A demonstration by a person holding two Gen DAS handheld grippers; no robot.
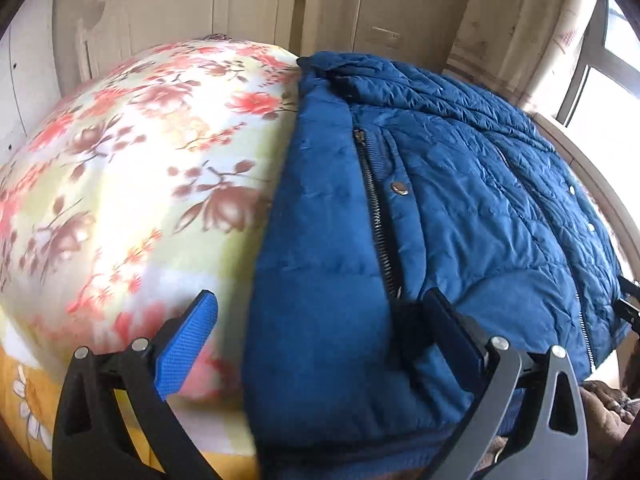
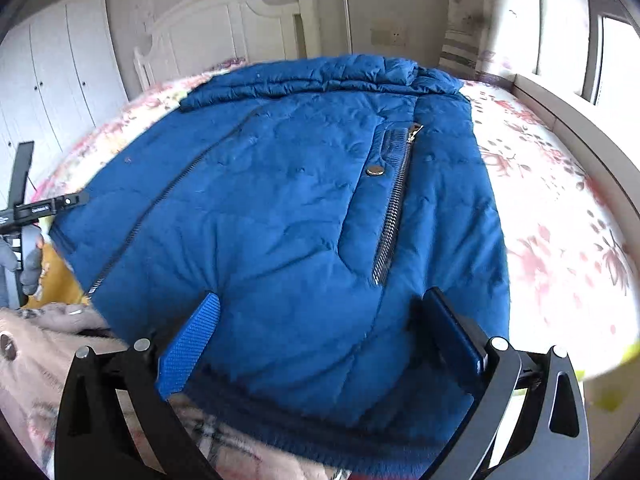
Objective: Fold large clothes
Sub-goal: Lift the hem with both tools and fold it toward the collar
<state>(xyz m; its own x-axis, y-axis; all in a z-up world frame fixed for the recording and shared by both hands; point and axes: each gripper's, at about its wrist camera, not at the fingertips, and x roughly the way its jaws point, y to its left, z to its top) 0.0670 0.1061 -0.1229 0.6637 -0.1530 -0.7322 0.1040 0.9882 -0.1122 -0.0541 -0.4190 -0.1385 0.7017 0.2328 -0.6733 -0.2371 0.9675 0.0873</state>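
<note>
A blue quilted jacket (image 2: 280, 216) lies spread flat on a bed covered by a floral sheet (image 1: 132, 152), its hem toward both cameras and its collar toward the white headboard (image 2: 224, 24). The left gripper (image 1: 320, 328) has its 2 fingers spread wide, hovering over the jacket's left edge beside a pocket zipper (image 1: 380, 216); nothing is between them. The right gripper (image 2: 320, 328) likewise has its fingers wide apart above the hem, gripping nothing. A pinkish plaid garment (image 2: 36, 364) lies at the bed's near edge, partly under the hem.
</note>
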